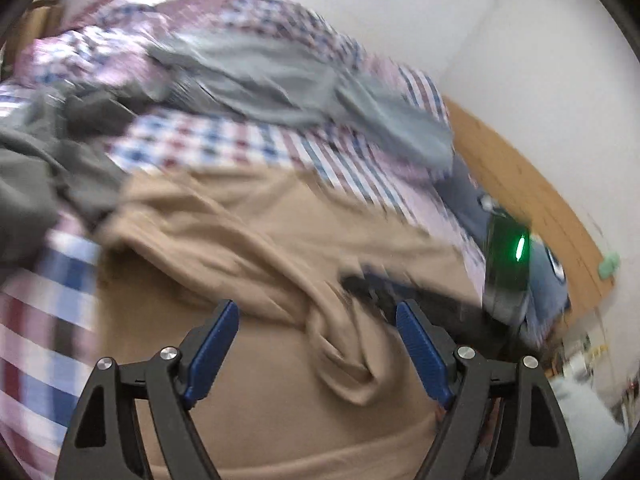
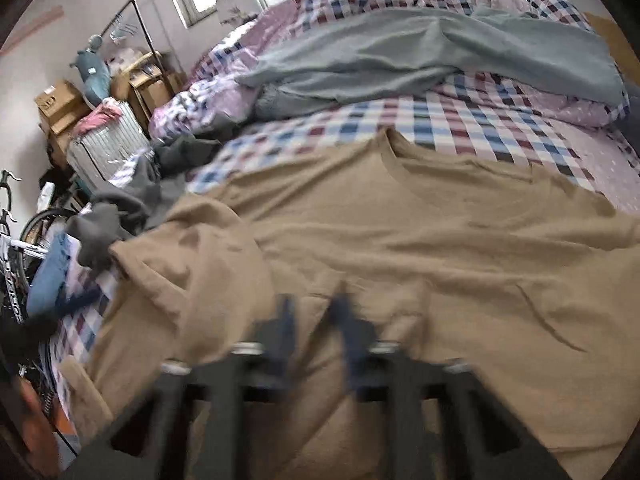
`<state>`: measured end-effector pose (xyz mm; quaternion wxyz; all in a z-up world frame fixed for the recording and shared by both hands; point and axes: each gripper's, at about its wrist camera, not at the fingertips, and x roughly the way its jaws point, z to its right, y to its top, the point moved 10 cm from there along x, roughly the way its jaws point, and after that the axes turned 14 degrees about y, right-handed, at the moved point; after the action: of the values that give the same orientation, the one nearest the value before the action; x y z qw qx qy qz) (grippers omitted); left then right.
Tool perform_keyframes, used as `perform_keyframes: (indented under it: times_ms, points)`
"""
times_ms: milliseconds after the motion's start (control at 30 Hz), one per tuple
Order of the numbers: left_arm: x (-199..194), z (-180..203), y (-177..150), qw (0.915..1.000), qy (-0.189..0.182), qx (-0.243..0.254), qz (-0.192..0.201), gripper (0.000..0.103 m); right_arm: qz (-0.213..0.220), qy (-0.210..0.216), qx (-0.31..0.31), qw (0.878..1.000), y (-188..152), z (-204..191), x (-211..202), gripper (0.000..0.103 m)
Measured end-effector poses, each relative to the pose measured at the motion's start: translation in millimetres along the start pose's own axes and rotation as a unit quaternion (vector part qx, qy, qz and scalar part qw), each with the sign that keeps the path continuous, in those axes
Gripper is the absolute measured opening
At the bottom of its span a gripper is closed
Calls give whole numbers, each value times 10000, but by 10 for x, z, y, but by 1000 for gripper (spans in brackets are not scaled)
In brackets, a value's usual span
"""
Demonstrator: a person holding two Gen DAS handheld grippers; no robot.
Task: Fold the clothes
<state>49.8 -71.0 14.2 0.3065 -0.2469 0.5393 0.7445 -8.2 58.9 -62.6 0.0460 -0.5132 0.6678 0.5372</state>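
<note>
Directly under both grippers we find the tan shirt [image 2: 420, 240] spread on the checked bedcover [image 2: 460, 120], collar away from us, long axis running forward. Left gripper [image 1: 316, 340] stands wide, empty, over a twisted ridge. Right gripper [image 2: 314, 320] is motion-smeared, jaws narrowly apart, grip unclear. Only the right view shows the neckline.

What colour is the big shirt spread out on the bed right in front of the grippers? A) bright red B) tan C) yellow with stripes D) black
B: the tan shirt lies spread on the checked bedcover, and its brownish-beige cloth shows just ahead of the left gripper too.
</note>
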Motion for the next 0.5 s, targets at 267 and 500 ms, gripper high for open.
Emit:
perform_keyframes:
  times_ms: [267,500]
  points:
    - [106,-774,78,9923,1215,-247,3,84,1133,153,-88,9934,517,-46,-613,2]
    - [253,-1039,-1,9845,1729,-213,-220,84,2718,300,-178,9617,972,-130,-1708,2]
